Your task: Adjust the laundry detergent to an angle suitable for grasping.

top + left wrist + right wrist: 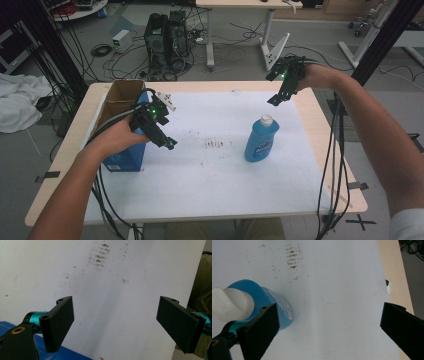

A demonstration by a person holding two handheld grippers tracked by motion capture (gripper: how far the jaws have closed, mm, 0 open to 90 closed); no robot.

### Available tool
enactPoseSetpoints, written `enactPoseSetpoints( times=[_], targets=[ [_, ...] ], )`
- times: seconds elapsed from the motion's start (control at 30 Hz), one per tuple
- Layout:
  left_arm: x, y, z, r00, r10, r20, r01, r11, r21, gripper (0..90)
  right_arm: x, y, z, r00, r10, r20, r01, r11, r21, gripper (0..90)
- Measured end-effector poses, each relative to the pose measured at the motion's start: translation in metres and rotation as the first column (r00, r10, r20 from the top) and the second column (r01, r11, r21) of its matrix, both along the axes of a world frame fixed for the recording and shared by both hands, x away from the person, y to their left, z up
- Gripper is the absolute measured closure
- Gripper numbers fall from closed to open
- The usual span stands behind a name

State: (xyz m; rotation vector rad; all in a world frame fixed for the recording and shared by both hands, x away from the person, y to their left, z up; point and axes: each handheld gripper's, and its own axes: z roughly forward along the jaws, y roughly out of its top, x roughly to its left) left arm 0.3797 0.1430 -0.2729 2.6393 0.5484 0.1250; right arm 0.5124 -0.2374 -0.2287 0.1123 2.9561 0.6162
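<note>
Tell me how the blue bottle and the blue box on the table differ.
The bottle is rounded with a white cap closing its top; the box is square-cornered with its top open, showing a brown cardboard inside. The bottle stands alone right of the table's middle; the box stands at the left side of the table, with the left gripper held beside it. The box is the wider and bulkier of the two. Both are blue and stand upright on the white sheet.

The wooden table [325, 150] carries a stained white sheet [210, 175]. On the sheet stand an upright blue bottle [261, 140] and, at the left, an open cardboard box [122, 95].
</note>
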Motion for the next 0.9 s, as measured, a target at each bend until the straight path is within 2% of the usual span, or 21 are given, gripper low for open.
enactPoseSetpoints(
  times=[0.03,0.13,0.17,0.2,0.33,0.37,0.43,0.47,0.6,0.63,0.77,0.8,0.83,0.9],
  targets=[
    [0.001,0.001,0.001,0.9999,-0.011,-0.002,0.011,0.9998,0.015,14.6,0.000,0.000,0.001,1.0000,0.001,0.000,-0.001,1.0000,0.001,1.4],
    [0.000,0.000,0.000,0.9998,0.016,0.009,-0.015,0.9999,-0.007,14.6,-0.002,-0.002,0.002,1.0000,0.002,0.002,-0.002,1.0000,0.003,1.4],
    [-0.001,-0.001,-0.001,0.9990,0.044,0.012,-0.044,0.9984,-0.035,14.6,-0.003,-0.003,0.003,1.0000,-0.001,0.002,0.001,1.0000,0.000,1.4],
    [-0.002,-0.002,-0.001,0.9988,0.047,0.011,-0.047,0.9983,-0.035,14.6,-0.003,-0.004,0.003,1.0000,-0.006,0.000,0.006,1.0000,-0.001,1.4],
    [0.001,-0.003,-0.001,0.9996,0.019,0.022,-0.019,0.9998,-0.006,14.6,-0.007,-0.008,0.006,1.0000,-0.003,0.002,0.003,1.0000,-0.005,1.4],
    [-0.001,-0.005,-0.005,0.9986,0.048,0.023,-0.048,0.9981,-0.039,14.6,-0.008,-0.009,0.006,1.0000,-0.002,0.001,0.002,1.0000,-0.005,1.4],
    [0.000,-0.007,-0.006,0.9990,0.037,0.028,-0.036,0.9991,-0.022,14.6,-0.010,-0.013,0.008,1.0000,-0.002,0.002,0.002,0.9999,-0.011,1.4],
    [-0.001,-0.010,-0.008,0.9983,0.051,0.026,-0.050,0.9980,-0.037,14.6,-0.011,-0.015,0.008,1.0000,-0.006,0.003,0.006,0.9999,-0.011,1.4],
    [-0.001,-0.018,-0.011,0.9982,0.052,0.032,-0.050,0.9977,-0.045,14.6,-0.014,-0.022,0.011,0.9999,-0.009,0.007,0.009,0.9999,-0.014,1.4],
    [0.001,-0.020,-0.010,0.9988,0.031,0.039,-0.030,0.9993,-0.021,14.6,-0.014,-0.023,0.011,0.9999,-0.011,0.008,0.011,0.9998,-0.014,1.4],
    [-0.001,-0.034,-0.014,0.9978,0.051,0.042,-0.048,0.9961,-0.074,14.6,-0.016,-0.031,0.012,0.9998,-0.019,0.009,0.019,0.9997,-0.012,1.4],
    [0.000,-0.036,-0.013,0.9988,0.018,0.046,-0.016,0.9987,-0.049,14.6,-0.016,-0.033,0.011,0.9996,-0.025,0.011,0.025,0.9996,-0.011,1.4],
    [-0.001,-0.041,-0.015,0.9983,0.036,0.047,-0.032,0.9964,-0.079,14.6,-0.016,-0.035,0.011,0.9997,-0.024,0.010,0.024,0.9996,-0.012,1.4],
    [-0.002,-0.049,-0.018,0.9982,0.034,0.048,-0.030,0.9950,-0.095,14.6,-0.015,-0.038,0.009,0.9996,-0.025,0.011,0.025,0.9996,-0.012,1.4]
  ],
)
